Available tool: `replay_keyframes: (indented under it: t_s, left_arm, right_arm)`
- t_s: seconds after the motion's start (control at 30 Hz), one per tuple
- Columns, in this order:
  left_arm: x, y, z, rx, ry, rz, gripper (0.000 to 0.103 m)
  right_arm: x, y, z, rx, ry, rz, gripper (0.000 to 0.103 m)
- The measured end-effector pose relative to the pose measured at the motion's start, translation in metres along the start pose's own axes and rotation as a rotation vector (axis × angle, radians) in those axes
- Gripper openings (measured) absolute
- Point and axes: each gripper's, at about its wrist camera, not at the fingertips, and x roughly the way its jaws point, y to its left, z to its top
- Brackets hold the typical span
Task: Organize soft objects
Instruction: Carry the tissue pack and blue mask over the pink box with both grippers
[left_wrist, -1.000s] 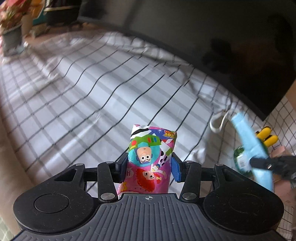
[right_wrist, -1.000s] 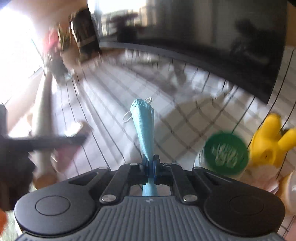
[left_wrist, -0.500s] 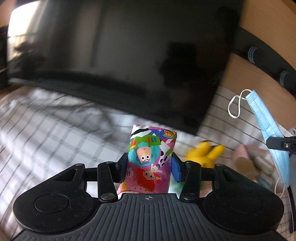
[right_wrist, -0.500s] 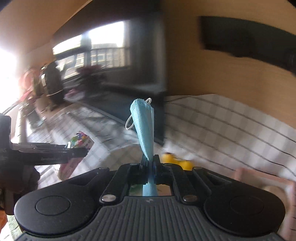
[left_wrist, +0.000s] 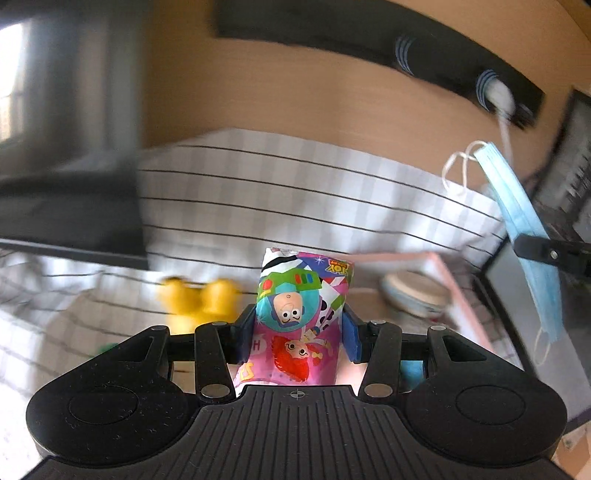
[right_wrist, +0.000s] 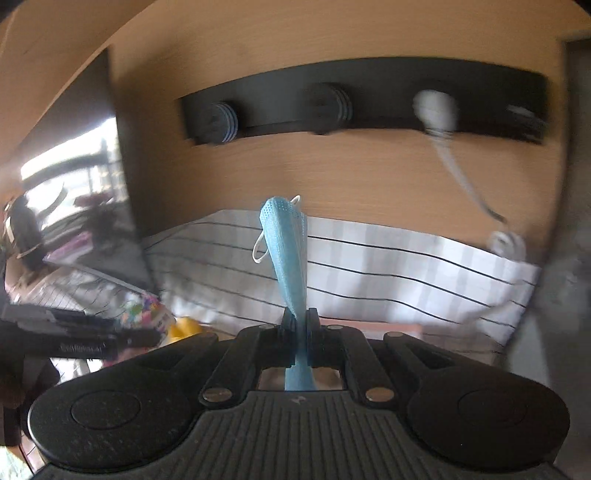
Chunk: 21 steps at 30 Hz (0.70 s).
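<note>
Pink packet (left_wrist: 303, 325) printed "TOY" in left jaws, blue mask (right_wrist: 290, 254) pinched right

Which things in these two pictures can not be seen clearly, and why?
- Yellow toy, left view: blurred, partly behind the left gripper; its shape is unclear.
- Round object in the pink tray, left view: blurred, unidentifiable.
- Mask lower end, right view: hidden by the right gripper.
- White item on the hook rail, right view: motion-blurred.
</note>
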Motion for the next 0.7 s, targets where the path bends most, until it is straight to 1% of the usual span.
replay_keyframes:
  t_s: [0.1,0.17,0.27,0.4,0.47,0.57,0.6,0.7]
  left_arm:
    - [0.025,-0.035,-0.001,0.04,0.034,-0.032,0.051]
    - [0.039,-0.052,-0.004,0.047,0.05,-0.054,0.051]
    - [0.056,-0.071,-0.006,0.032,0.041,-0.085,0.051]
    - [0.071,-0.076,-0.01,-0.051,-0.015,-0.139,0.051]
    - [0.08,-0.079,-0.013,-0.076,-0.007,-0.142,0.051]
    - [0.091,-0.086,-0.019,-0.052,0.022,-0.095,0.051]
    - [0.094,-0.087,-0.021,-0.042,0.028,-0.089,0.051]
    - [0.102,-0.083,-0.025,-0.054,0.033,-0.121,0.052]
  right_arm:
    - [-0.005,-0.028,-0.01,0.041,0.005,-0.021,0.005]
    - [-0.006,-0.041,-0.016,0.07,0.012,-0.022,0.005]
    - [-0.006,-0.053,-0.025,0.096,0.016,-0.028,0.005]
    - [-0.002,-0.061,-0.035,0.104,0.023,-0.027,0.005]
    - [0.002,-0.06,-0.037,0.099,0.029,-0.015,0.005]
    - [0.006,-0.056,-0.039,0.097,0.036,-0.008,0.005]
    - [0.008,-0.057,-0.04,0.096,0.039,-0.007,0.005]
    - [0.014,-0.057,-0.043,0.1,0.054,-0.007,0.005]
